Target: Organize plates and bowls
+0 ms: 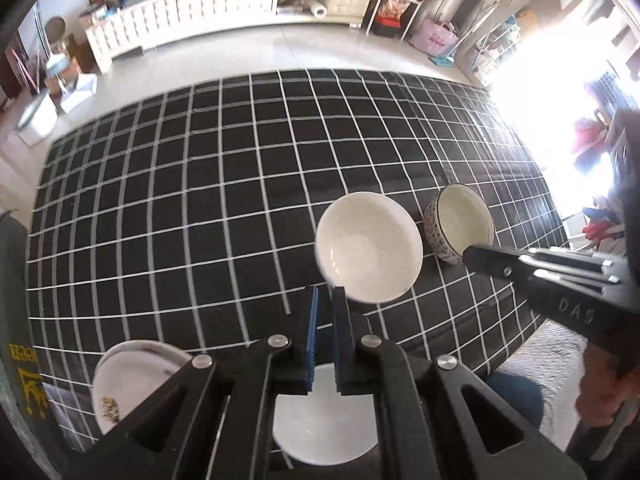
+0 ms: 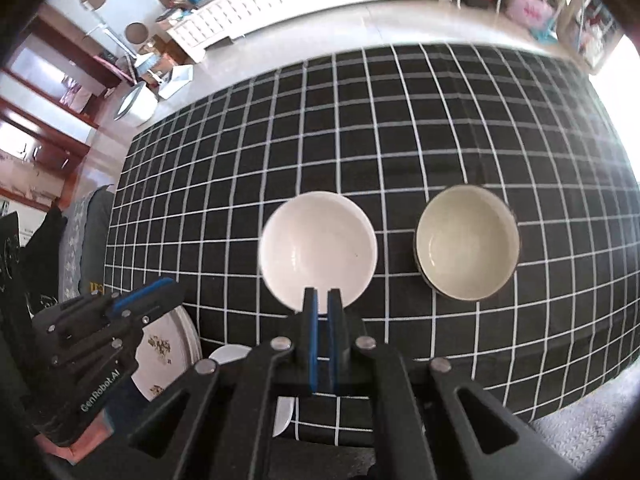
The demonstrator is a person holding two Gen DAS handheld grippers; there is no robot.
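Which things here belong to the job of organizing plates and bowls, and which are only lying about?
For the job:
white bowl
patterned bowl
floral plate
plain white plate

Lying about:
checked tablecloth
white cabinet
paper roll
pink bag

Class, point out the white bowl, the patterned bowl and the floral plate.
White bowl (image 2: 318, 248): right wrist view, inner bottom.
Patterned bowl (image 1: 438, 226): left wrist view, outer patterned wall.
Floral plate (image 2: 162, 346): right wrist view, flower motif on its face.
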